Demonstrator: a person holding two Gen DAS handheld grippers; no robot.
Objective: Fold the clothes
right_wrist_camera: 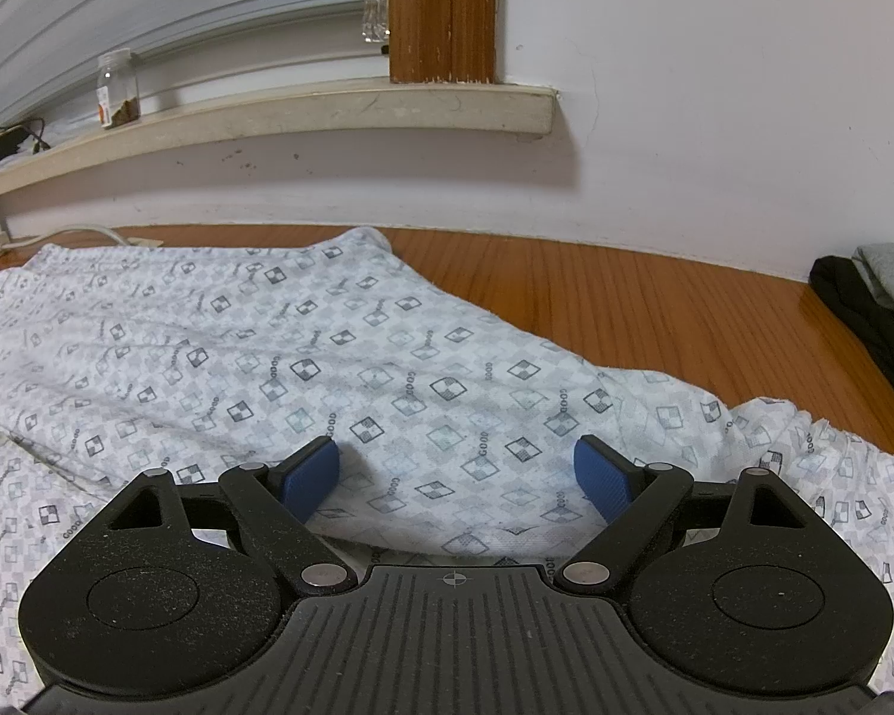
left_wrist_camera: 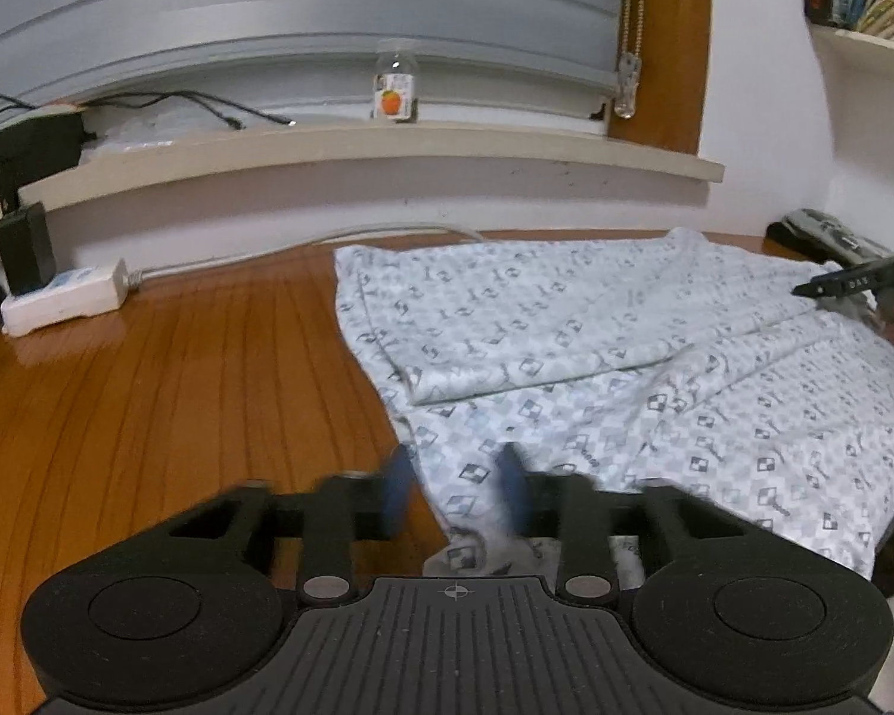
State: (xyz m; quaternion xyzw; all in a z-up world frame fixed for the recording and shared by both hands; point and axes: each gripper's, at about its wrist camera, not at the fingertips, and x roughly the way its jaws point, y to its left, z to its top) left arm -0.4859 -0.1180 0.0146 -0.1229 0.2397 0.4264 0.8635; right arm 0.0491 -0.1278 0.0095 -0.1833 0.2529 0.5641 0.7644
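Blue-padded left gripper [left_wrist_camera: 456, 491], blurred, has cloth of the patterned shirt [left_wrist_camera: 655, 369] between its fingers; grip unclear. Right gripper [right_wrist_camera: 456, 476] stands released above it.

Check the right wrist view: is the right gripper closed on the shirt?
No. The right gripper has its blue pads spread wide apart above the patterned shirt, pinching no cloth.

Left gripper [left_wrist_camera: 456, 491] and right gripper [right_wrist_camera: 456, 479]: matte black ribbed bodies, round side housings, silver pivot screws behind the fingers, crosshair mark centred, ridged blue pads [right_wrist_camera: 313, 476] at fingertips.
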